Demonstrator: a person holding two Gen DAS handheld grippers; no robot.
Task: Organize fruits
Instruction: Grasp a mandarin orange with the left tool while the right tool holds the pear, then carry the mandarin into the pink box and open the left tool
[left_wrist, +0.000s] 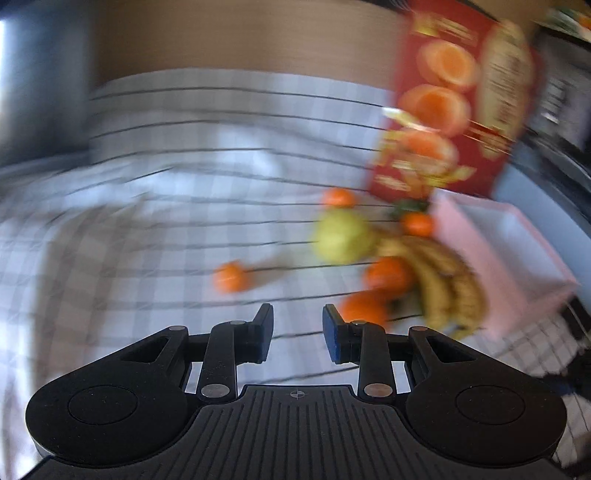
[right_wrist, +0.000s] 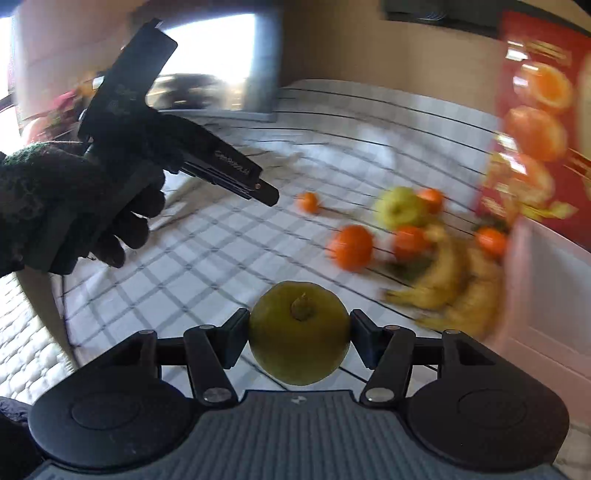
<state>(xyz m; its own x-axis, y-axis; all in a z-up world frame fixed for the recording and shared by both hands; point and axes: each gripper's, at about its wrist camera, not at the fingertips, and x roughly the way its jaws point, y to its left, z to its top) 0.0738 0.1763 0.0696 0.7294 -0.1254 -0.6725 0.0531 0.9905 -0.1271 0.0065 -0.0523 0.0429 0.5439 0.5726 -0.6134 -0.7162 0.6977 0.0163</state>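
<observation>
Gripping a green apple (right_wrist: 299, 332) across its widest part, the right tongs (right_wrist: 298, 334) hold it clear above the checked bed sheet (right_wrist: 221, 240). It looks firm, smooth and fairly weighty, likely to slip if pinched off-centre. Left tongs (left_wrist: 297, 332) are apart, empty, near the oranges (left_wrist: 364, 310) and bananas (left_wrist: 443, 280).

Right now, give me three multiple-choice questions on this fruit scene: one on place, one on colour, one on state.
1. Where do the bananas lie?
A. beside the pink tray
B. inside the red box
C. on the floor

2. What colour is the apple in the right gripper?
A. red
B. yellow-green
C. purple

3. What does the left gripper hold?
A. a tangerine
B. a banana
C. nothing

Answers: 1 A, they rest against its edge on the checked cloth; 2 B, its skin shows so; 3 C, only cloth shows between its fingers.
</observation>
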